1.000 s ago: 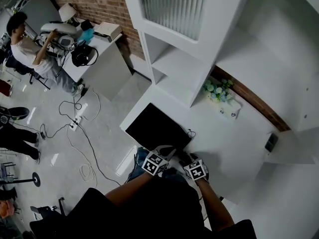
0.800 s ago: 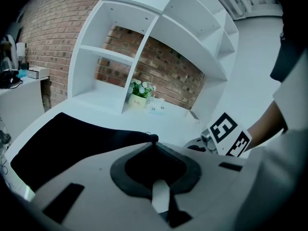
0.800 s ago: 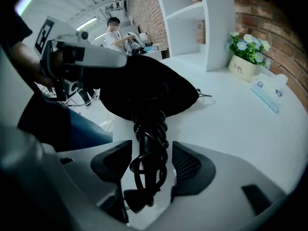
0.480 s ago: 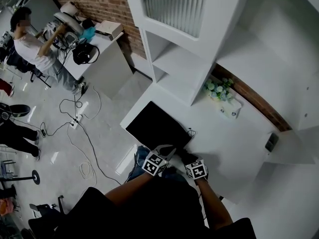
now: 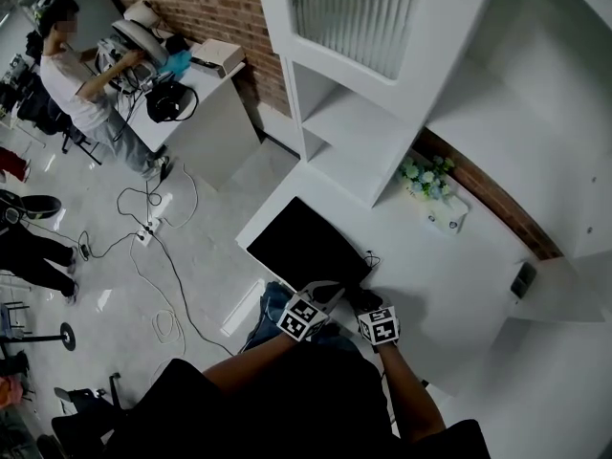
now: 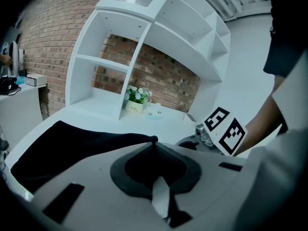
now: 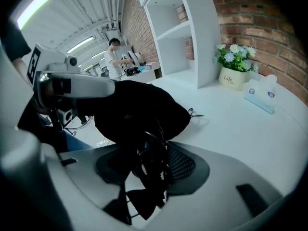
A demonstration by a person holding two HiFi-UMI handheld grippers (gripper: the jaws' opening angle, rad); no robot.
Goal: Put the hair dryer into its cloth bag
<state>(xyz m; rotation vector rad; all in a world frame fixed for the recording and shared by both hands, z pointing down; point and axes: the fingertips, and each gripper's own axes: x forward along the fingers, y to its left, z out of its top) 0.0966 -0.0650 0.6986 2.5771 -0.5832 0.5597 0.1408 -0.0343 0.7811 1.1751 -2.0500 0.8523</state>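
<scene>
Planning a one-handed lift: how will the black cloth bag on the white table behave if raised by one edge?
Probably floppy: the cloth bag lies limp on the table, so it would likely droop from the left gripper pinching its edge. It looks thin, so probably light.

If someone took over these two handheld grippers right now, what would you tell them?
Left gripper: shut on the near edge of the black cloth bag, which lies on the white table.
Right gripper: jaws have just been closing on a black tangle, probably the hair dryer's cord; unsure.
Done: bag edge pinched.
Left: get the dryer into the bag.
</scene>
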